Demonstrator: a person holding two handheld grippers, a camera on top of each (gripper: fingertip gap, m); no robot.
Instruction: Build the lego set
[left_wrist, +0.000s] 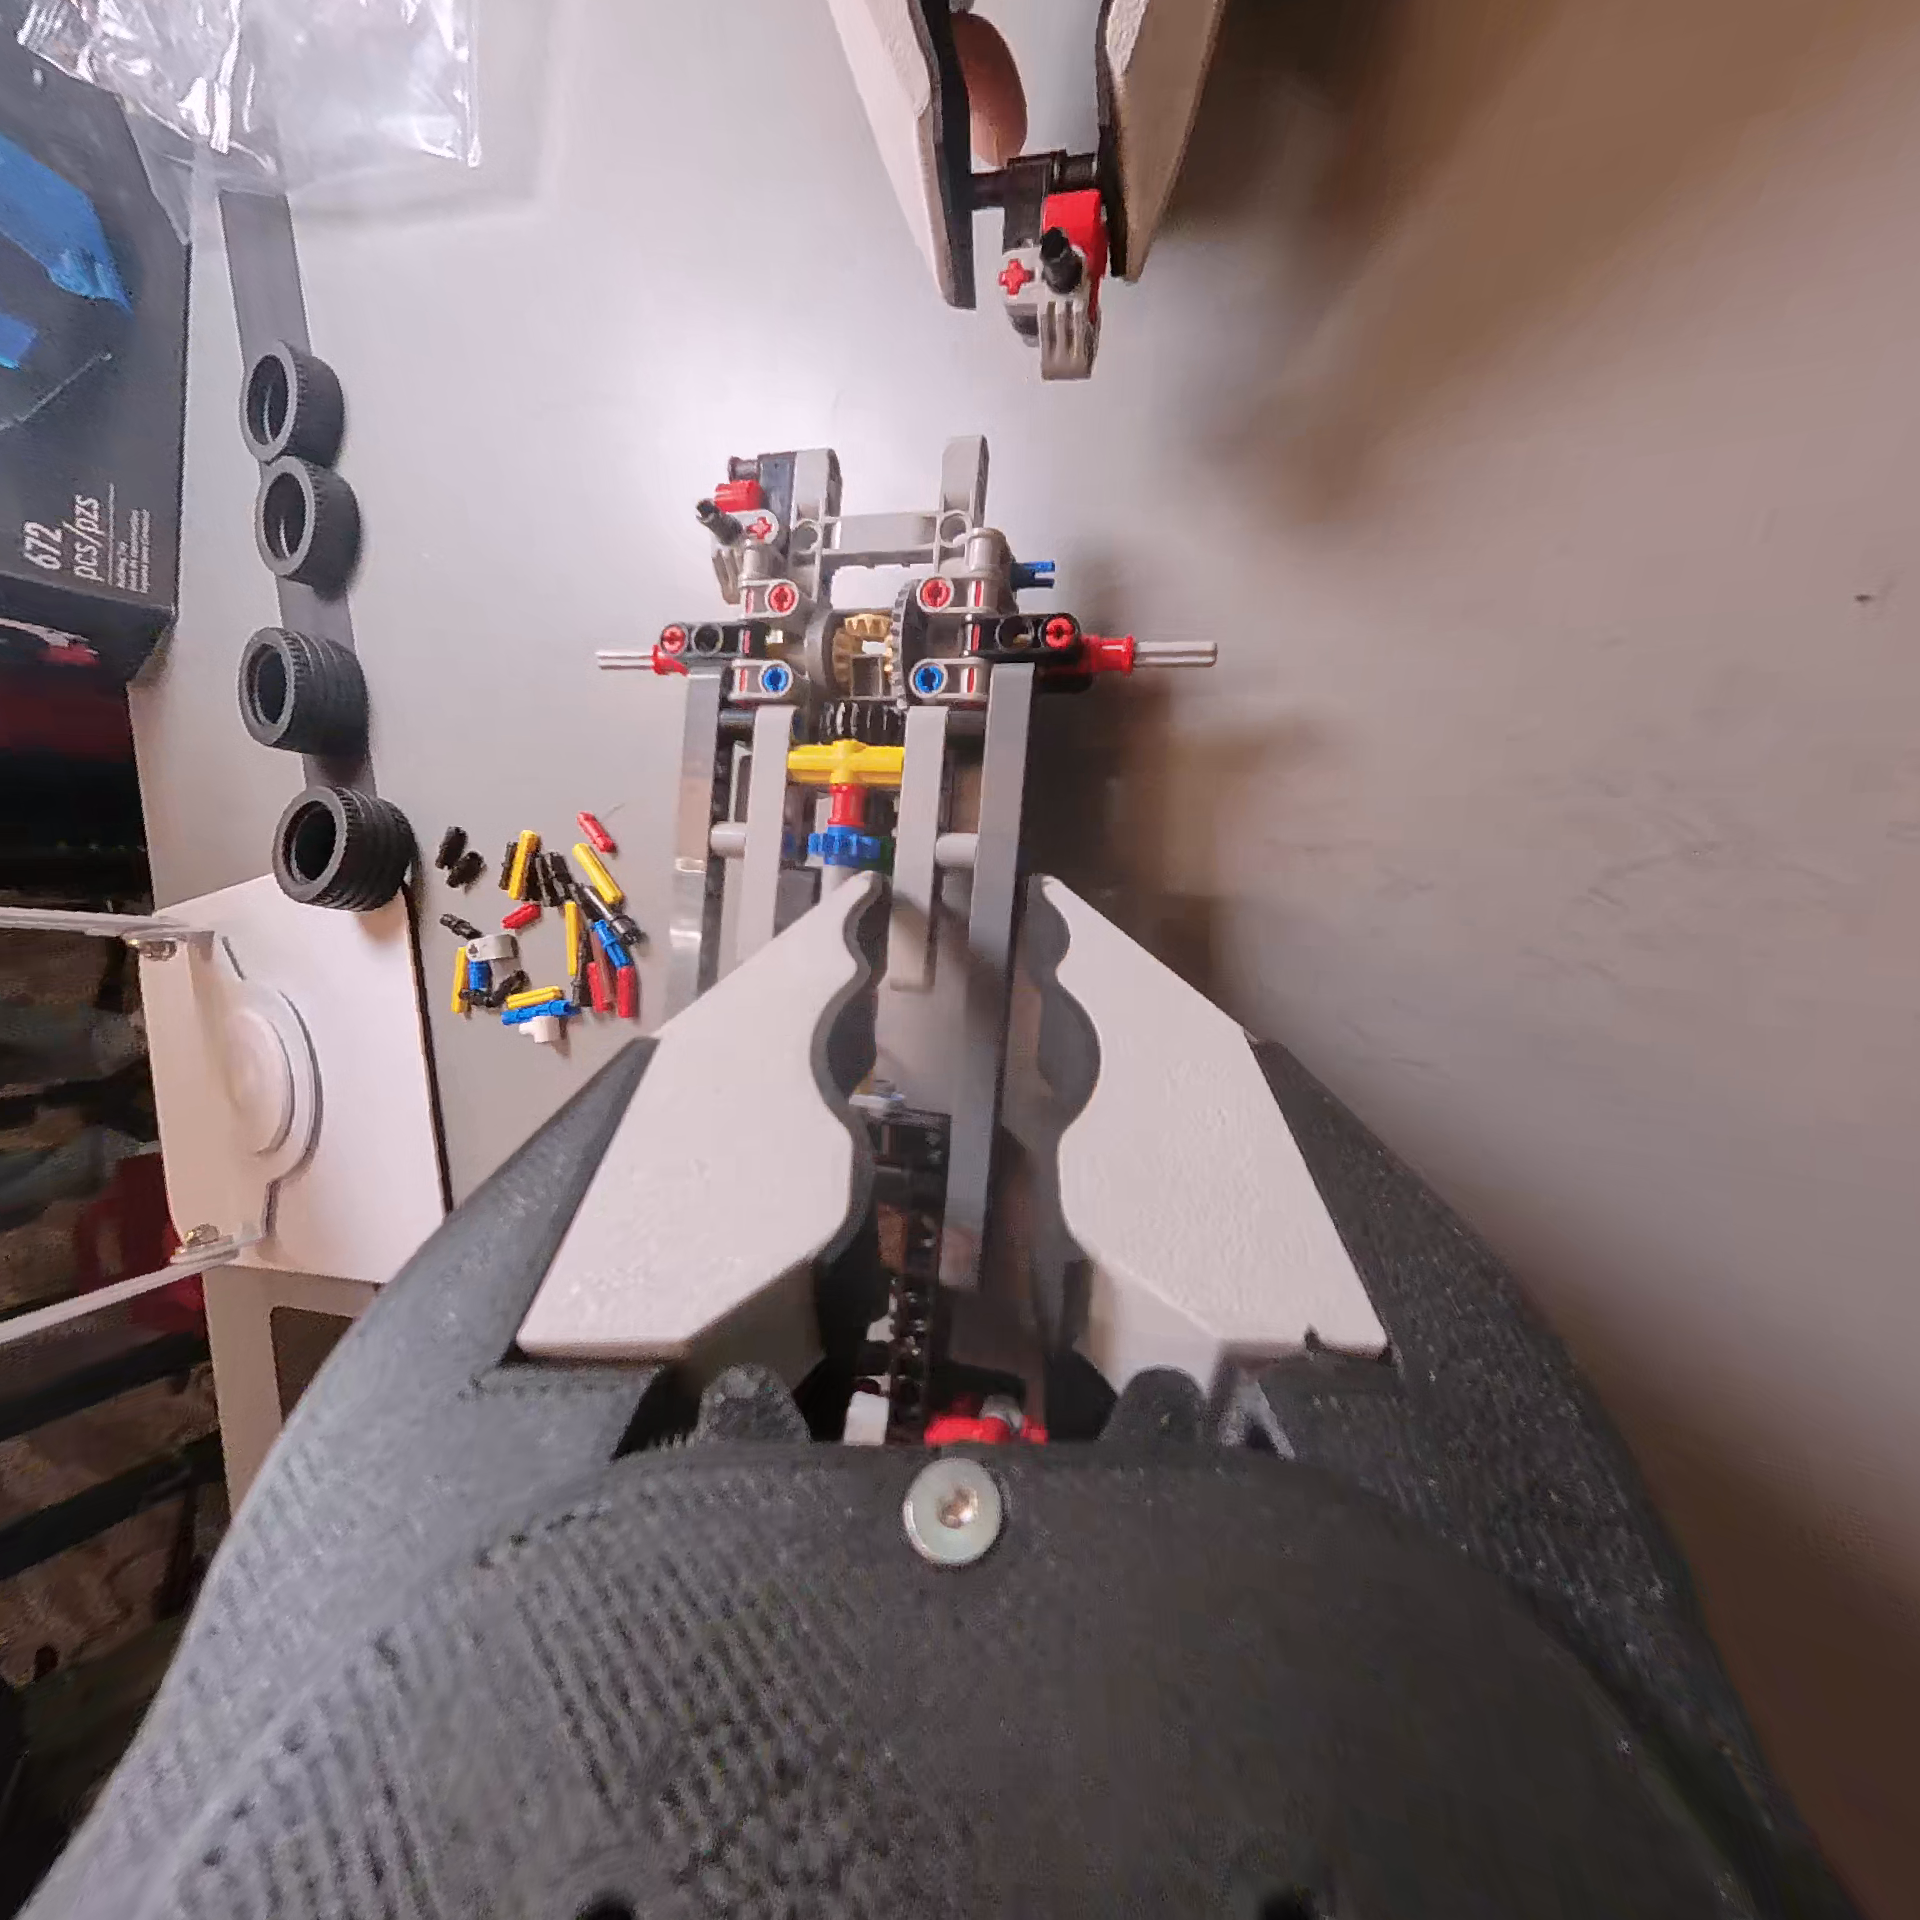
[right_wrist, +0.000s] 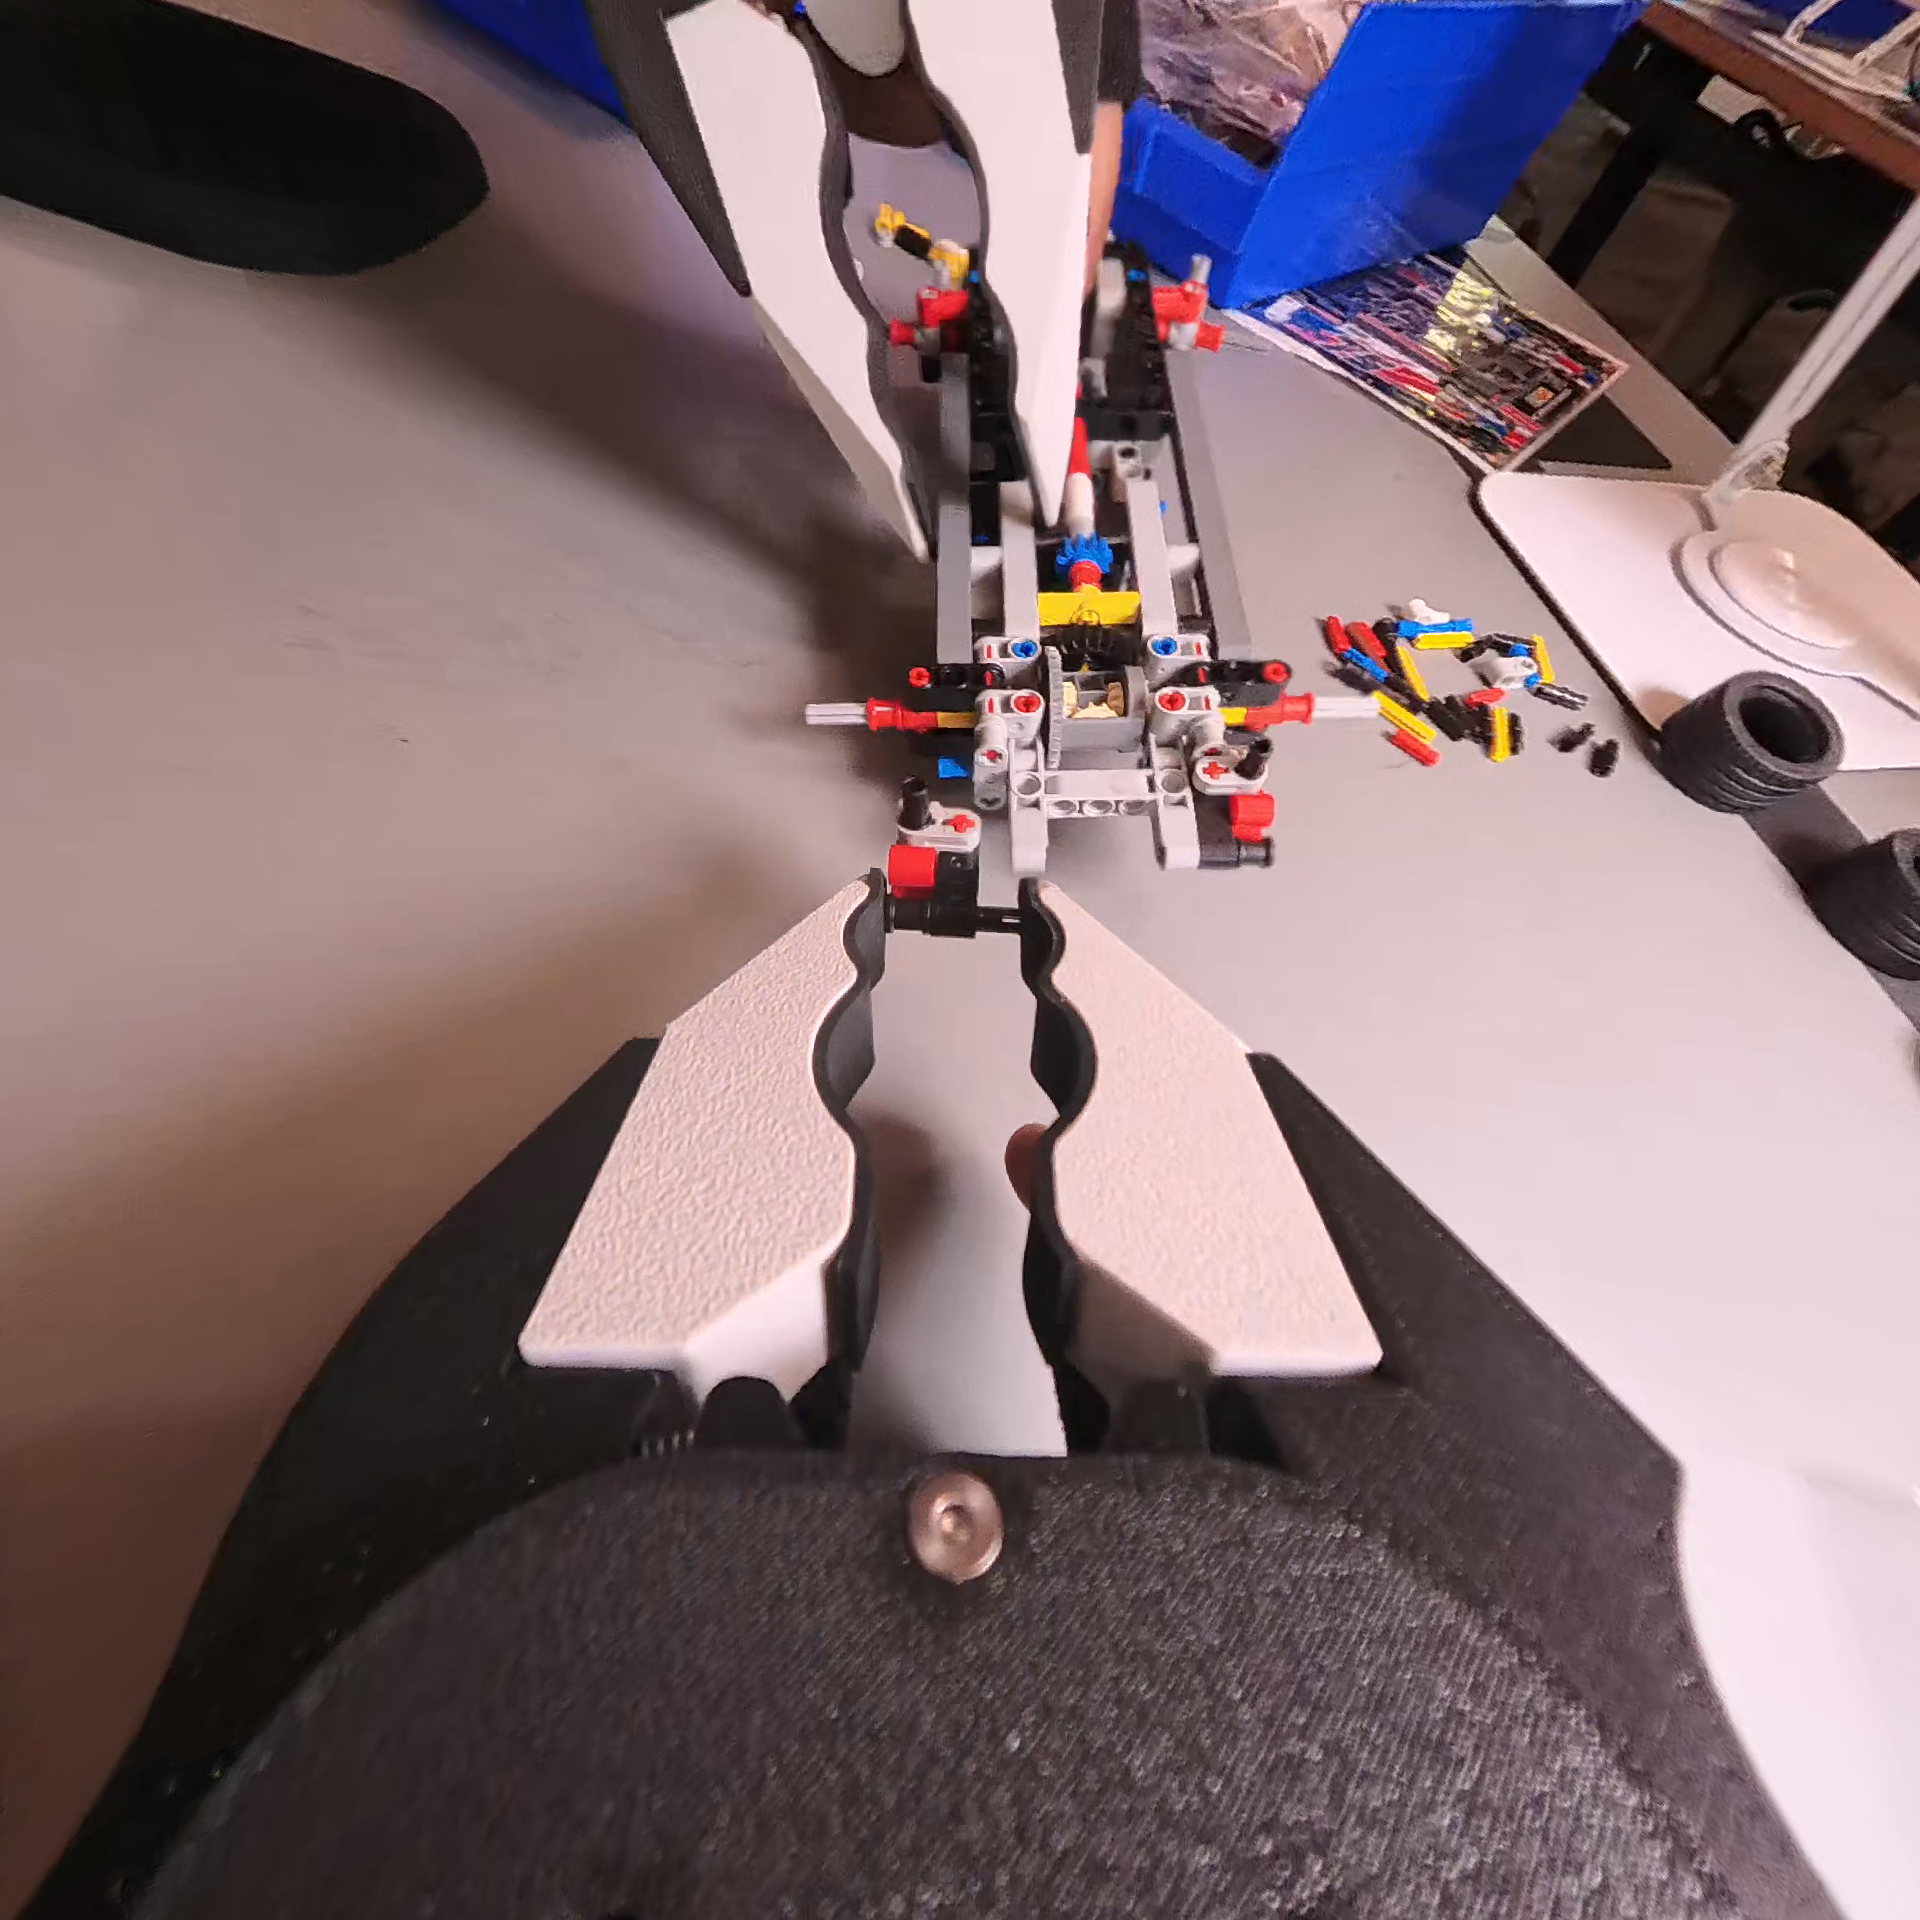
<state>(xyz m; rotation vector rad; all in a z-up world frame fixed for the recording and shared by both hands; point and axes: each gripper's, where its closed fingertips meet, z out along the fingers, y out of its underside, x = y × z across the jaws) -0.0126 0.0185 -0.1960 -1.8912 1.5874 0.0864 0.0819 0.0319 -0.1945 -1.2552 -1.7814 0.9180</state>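
Two tools meet over one long lego chassis (right_wrist: 1081, 665) lying flat on the grey desk (right_wrist: 416, 623). Its long axis runs straight away from the right wrist camera, the axle end with the tan gear nearest that camera and the far end under the left tool (right_wrist: 977, 468). In the left wrist view the chassis (left_wrist: 862, 675) points away the other way, axle end farthest.

Going left to right in the right wrist view: bare desk, then the chassis, then a scatter of loose pins (right_wrist: 1455, 686) in red, yellow, blue and black, then black tyres (right_wrist: 1756, 743) near a white lamp base (right_wrist: 1621, 582). Behind, a blue bin (right_wrist: 1382, 156) holds crumpled clear bags.

The left tool (left_wrist: 956, 914) is narrowly parted, its fingers straddling the grey beams of the chassis; whether they squeeze it cannot be told. The right tool (right_wrist: 954, 909) is narrow too, clamped on a small sub-assembly (right_wrist: 935, 862) of black, red and grey parts, gripped by its black axle just beside the chassis's near end.
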